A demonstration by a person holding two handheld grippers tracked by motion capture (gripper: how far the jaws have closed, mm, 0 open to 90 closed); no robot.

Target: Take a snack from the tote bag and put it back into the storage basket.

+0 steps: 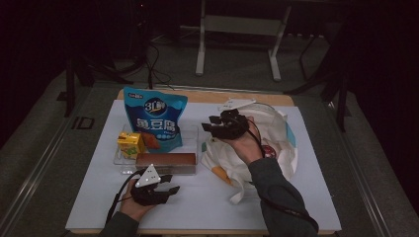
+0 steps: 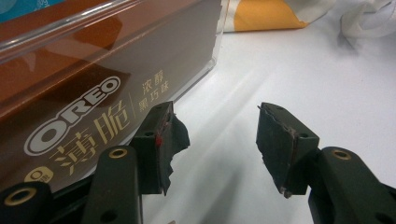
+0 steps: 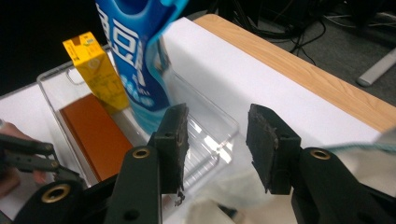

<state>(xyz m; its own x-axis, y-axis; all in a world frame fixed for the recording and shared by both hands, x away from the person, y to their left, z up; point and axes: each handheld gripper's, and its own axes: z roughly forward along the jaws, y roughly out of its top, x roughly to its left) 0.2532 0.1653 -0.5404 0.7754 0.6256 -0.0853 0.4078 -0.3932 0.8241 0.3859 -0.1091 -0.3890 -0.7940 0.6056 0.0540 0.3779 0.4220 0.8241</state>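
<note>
A clear plastic tray [image 1: 190,140] on the white table cover holds a blue snack bag [image 1: 154,117], a yellow drink carton [image 1: 130,143] and a brown Oreo box [image 1: 166,161]. My left gripper [image 1: 173,183] rests near the table's front edge, just in front of the box. In the left gripper view its jaws [image 2: 215,109] stand open over bare cover, with the Oreo box [image 2: 79,116] to their left. My right gripper [image 1: 206,124] hovers at the tray's right end, pointing left. It is open [image 3: 218,112] above the bare end of the tray [image 3: 210,135], beside the blue bag [image 3: 135,51].
A white tote bag [image 1: 276,148] with an orange patch lies crumpled on the right half of the table, under my right forearm. The wooden table edge [image 3: 299,70] runs along the back. Metal stand legs [image 1: 200,54] rise from the floor beyond.
</note>
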